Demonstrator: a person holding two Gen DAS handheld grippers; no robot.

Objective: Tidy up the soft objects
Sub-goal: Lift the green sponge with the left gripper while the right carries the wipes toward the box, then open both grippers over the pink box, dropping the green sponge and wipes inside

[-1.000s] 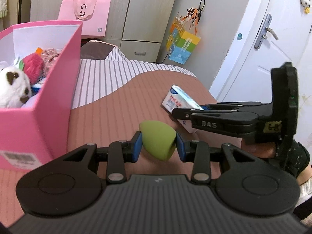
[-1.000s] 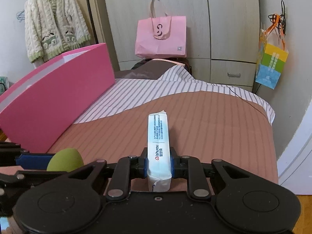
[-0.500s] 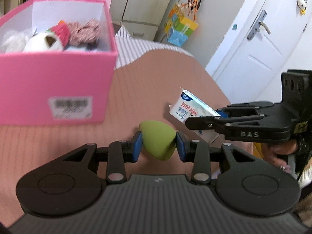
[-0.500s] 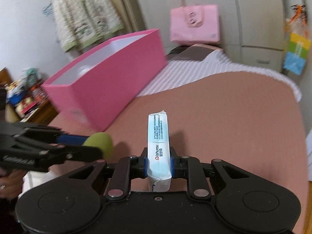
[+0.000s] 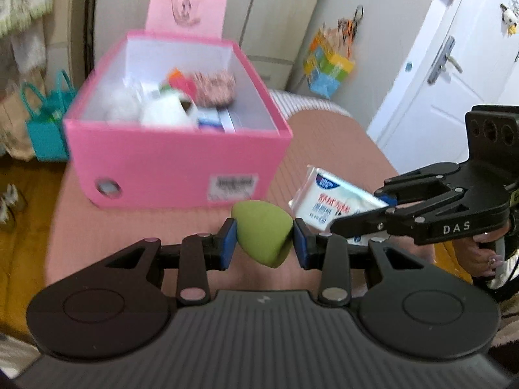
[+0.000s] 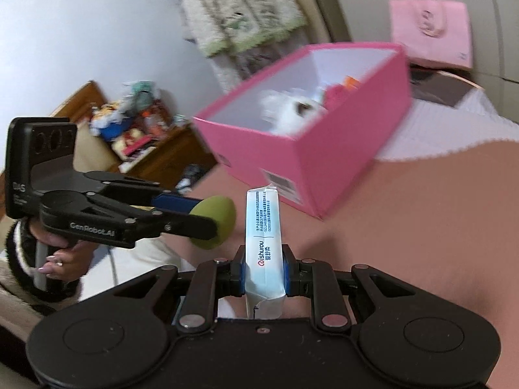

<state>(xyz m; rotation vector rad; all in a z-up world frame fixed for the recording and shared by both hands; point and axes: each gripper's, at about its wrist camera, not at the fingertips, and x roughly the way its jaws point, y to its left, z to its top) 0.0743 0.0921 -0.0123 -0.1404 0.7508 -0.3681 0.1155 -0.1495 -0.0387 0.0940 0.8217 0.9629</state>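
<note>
Now both jaws are clamped: left on a green sponge (image 5: pixel 262 238), right on a tissue pack (image 6: pixel 263 243) pointing lengthwise ahead.

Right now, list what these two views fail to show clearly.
- Left wrist view: contents of the pink box are motion-blurred; only a white plush shape reads.
- Left wrist view: barcode label is unreadable from blur.
- Right wrist view: small print on the tissue pack is too small.
- Right wrist view: the box's near wall hides its floor.

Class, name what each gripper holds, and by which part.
Left gripper pinches the green sponge across its sides; right gripper clamps the tissue pack near its lower end.
</note>
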